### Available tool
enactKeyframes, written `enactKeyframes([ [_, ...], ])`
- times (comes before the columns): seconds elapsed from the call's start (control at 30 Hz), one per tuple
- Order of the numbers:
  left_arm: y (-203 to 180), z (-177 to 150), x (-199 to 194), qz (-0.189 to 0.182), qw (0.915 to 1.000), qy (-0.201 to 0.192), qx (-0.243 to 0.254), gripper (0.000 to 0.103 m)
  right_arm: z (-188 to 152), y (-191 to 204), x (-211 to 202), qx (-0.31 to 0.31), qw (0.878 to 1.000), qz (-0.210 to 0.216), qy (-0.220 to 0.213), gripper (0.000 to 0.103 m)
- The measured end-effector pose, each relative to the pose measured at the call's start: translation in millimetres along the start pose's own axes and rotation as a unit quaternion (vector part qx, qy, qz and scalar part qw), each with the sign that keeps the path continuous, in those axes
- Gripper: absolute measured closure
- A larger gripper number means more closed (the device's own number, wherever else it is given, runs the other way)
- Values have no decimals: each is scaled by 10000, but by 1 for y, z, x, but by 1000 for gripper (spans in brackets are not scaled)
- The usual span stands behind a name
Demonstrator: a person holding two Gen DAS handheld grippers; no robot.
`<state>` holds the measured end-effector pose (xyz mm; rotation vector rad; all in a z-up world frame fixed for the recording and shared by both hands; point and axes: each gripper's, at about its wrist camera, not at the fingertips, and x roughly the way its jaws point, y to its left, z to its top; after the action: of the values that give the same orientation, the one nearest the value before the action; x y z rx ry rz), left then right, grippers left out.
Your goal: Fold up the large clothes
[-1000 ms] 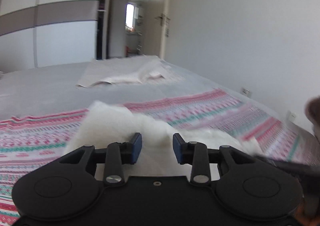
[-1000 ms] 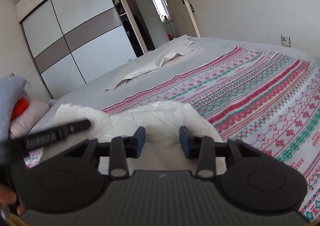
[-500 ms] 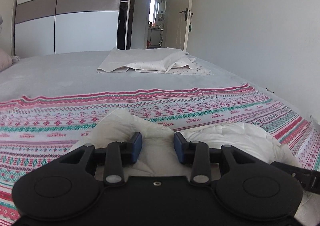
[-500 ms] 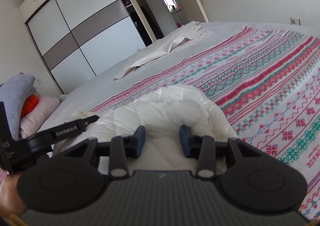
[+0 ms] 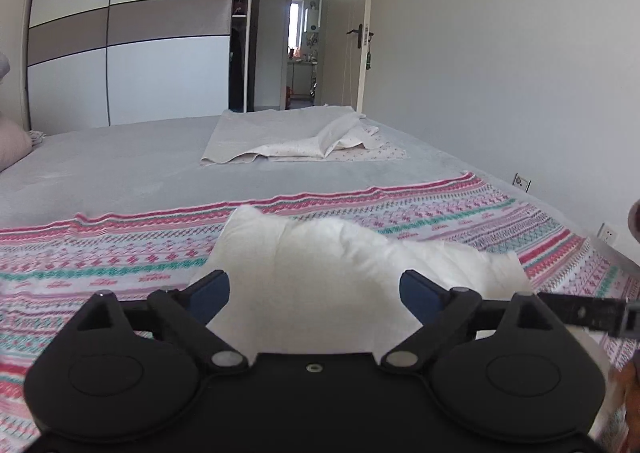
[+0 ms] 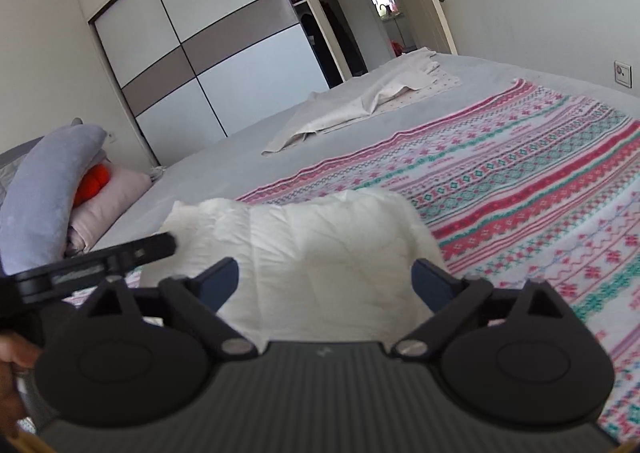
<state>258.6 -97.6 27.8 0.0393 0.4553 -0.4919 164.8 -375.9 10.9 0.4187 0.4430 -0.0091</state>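
Left wrist view looks over the black left gripper [image 5: 314, 287] with blue pads. Its two fingers are spread wide apart and hold nothing. Between and just past them lies the puffy white quilted piece of clothing [image 5: 320, 277]. It sits in a soft folded heap on the striped pink, red and green patterned blanket [image 5: 80, 253]. That blanket is spread over the big grey bed [image 5: 120, 169]. Farther back on the bed lies a rumpled pale beige sheet [image 5: 288, 133], well apart from the white heap. Behind the bed stand a white and brown sliding wardrobe [image 5: 132, 37] and an open doorway [image 5: 304, 41].

Right wrist view shows the black right gripper [image 6: 326, 281], also spread wide with nothing between its blue pads. The same white clothing [image 6: 320, 249] lies just in front of it on the patterned blanket [image 6: 540, 173]. At the left edge, a part of the left gripper [image 6: 100, 257] pokes in beside the white heap. Pillows in grey-blue, pink and orange [image 6: 60, 205] are piled at the far left end of the bed [image 6: 224, 169].
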Motion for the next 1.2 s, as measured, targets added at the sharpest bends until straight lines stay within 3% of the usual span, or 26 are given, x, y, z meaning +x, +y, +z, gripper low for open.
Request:
enactKeyframes([
  [0.13, 14, -13, -22, 172, 9986, 334, -372, 0, -1, -29, -11, 540, 9981, -23, 290, 5],
  [0.2, 27, -24, -25, -88, 9942, 620, -871, 0, -5, -50, -9, 1102, 9923, 117, 561, 5],
  [0.27, 42, -40, -21, -389, 9832, 916, -1528, 0, -16, -76, 1, 1932, 9749, 519, 974, 6],
  [0.3, 49, -48, -18, -535, 9748, 1037, -1901, 0, -24, -87, 7, 2330, 9631, 668, 1168, 8],
  [0.33, 58, -59, -15, -733, 9629, 1145, -2331, 0, -34, -98, 14, 2746, 9488, 806, 1337, 17],
  [0.4, 74, -82, -2, -1210, 9261, 1425, -3277, 1, -39, -105, 16, 2885, 9446, 897, 1283, 32],
  [0.43, 80, -95, 5, -1422, 9027, 1542, -3758, 4, -40, -106, 17, 2971, 9403, 982, 1337, 43],
  [0.47, 84, -106, 10, -1579, 8846, 1579, -4093, 9, -42, -106, 17, 3080, 9356, 1074, 1355, 47],
  [0.5, 87, -113, 10, -1670, 8742, 1518, -4299, 17, -44, -104, 17, 3104, 9346, 1096, 1346, 48],
  [0.53, 86, -113, 7, -1647, 8774, 1446, -4268, 27, -45, -101, 17, 3053, 9361, 1109, 1347, 51],
  [0.6, 85, -104, -5, -1581, 8877, 1342, -4112, 37, -45, -94, 16, 3029, 9368, 1138, 1332, 55],
  [0.7, 85, -87, -30, -1337, 9077, 1106, -3820, 39, -43, -79, 15, 3022, 9345, 1285, 1375, 58],
  [0.8, 97, -78, -58, -1063, 9201, 853, -3672, 39, -41, -52, 17, 2855, 9361, 1435, 1472, 58],
  [0.87, 109, -78, -75, -913, 9222, 717, -3689, 39, -39, -30, 19, 2662, 9391, 1564, 1511, 58],
  [1.0, 138, -92, -95, -765, 9180, 567, -3850, 39, -40, 3, 26, 2387, 9409, 1802, 1590, 59],
  [1.13, 147, -124, -83, -591, 9203, 802, -3782, 32, -59, 11, 49, 2177, 9441, 1270, 2126, 57],
  [1.2, 144, -135, -80, -543, 9258, 753, -3665, 30, -69, 1, 56, 2550, 9315, 1278, 2258, 56],
])
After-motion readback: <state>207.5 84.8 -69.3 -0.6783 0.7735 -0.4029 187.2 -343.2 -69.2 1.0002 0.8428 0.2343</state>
